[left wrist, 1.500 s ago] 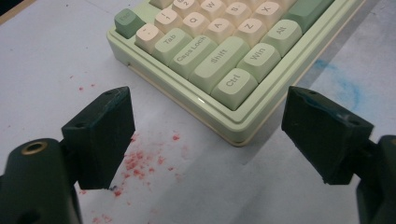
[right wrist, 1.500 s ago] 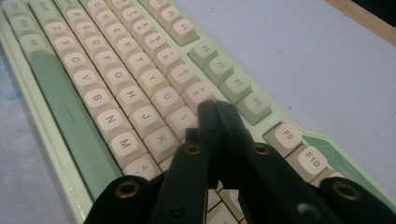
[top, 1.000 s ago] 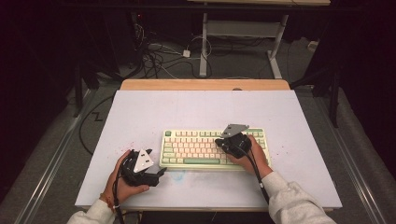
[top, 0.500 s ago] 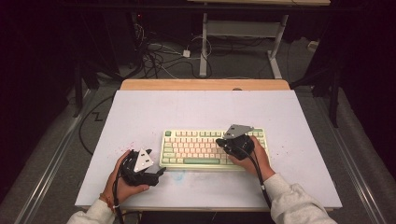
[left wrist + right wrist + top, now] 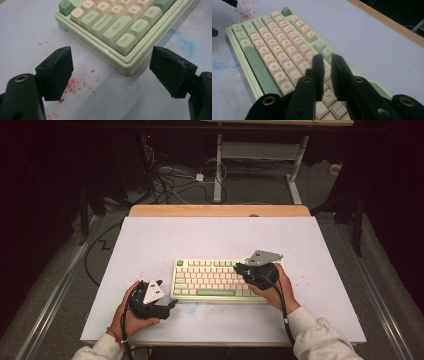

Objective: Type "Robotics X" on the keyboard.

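Right gripper (image 5: 327, 60) hovers over the keyboard (image 5: 215, 279), right half, jaws just parted to a narrow gap with nothing between them. Left gripper (image 5: 111, 75) rests at the keyboard's near left corner, jaws wide apart, empty. Keyboard lies mid-table (image 5: 210, 235), near edge.
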Available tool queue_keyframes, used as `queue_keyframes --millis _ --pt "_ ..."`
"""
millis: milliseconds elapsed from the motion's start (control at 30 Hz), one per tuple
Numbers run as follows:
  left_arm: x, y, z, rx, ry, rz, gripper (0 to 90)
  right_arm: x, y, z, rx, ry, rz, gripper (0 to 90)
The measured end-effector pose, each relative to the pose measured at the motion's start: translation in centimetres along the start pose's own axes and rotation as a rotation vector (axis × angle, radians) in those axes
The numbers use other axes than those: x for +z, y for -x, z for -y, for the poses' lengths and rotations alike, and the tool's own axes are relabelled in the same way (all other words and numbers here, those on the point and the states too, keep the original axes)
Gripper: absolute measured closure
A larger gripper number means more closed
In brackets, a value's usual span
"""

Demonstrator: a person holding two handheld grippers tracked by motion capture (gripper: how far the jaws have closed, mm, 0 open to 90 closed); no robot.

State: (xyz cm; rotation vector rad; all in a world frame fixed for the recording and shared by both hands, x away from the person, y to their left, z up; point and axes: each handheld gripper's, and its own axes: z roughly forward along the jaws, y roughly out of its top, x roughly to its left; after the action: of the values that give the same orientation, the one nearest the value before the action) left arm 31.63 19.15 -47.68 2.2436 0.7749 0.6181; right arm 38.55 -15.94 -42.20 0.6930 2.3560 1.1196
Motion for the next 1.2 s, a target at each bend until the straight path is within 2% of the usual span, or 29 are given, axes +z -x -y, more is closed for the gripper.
queue_keyframes --millis 33,100,367,467,567,733,1000,1133,1200 --pt "0.0 0.0 0.0 -0.001 0.0 0.0 17.8 -0.2 -0.1 -0.1 0.002 0.013 0.016 70.2" --pt "0.0 0.1 0.0 -0.011 -0.006 0.007 17.9 -0.3 -0.1 -0.1 0.002 0.012 0.02 67.1" --pt "0.1 0.0 -0.1 -0.025 -0.003 0.009 17.9 -1.0 -0.2 -0.2 0.014 0.069 0.054 38.0" --pt "0.0 0.0 -0.1 -0.03 0.0 0.008 17.9 -1.2 -0.3 -0.2 0.022 0.072 0.103 30.5" --pt "0.0 0.0 -0.2 -0.028 0.0 0.01 18.0 -1.6 -0.3 0.0 0.025 0.08 0.103 27.4" --pt "-0.3 -0.1 -0.3 -0.039 0.008 0.005 18.7 -2.5 -0.2 0.2 0.036 0.103 0.138 26.7" --pt "-0.9 -0.2 -0.4 -0.052 0.016 -0.008 21.1 -4.3 -0.2 1.2 0.022 0.12 0.17 25.5" --pt "-1.1 -0.2 -0.5 -0.055 0.028 0.001 22.5 -4.9 -0.3 1.9 0.012 0.12 0.195 26.8" --pt "-1.2 -0.2 -0.6 -0.06 0.036 0.01 26.7 -5.5 -0.4 2.4 0.022 0.121 0.21 26.9"
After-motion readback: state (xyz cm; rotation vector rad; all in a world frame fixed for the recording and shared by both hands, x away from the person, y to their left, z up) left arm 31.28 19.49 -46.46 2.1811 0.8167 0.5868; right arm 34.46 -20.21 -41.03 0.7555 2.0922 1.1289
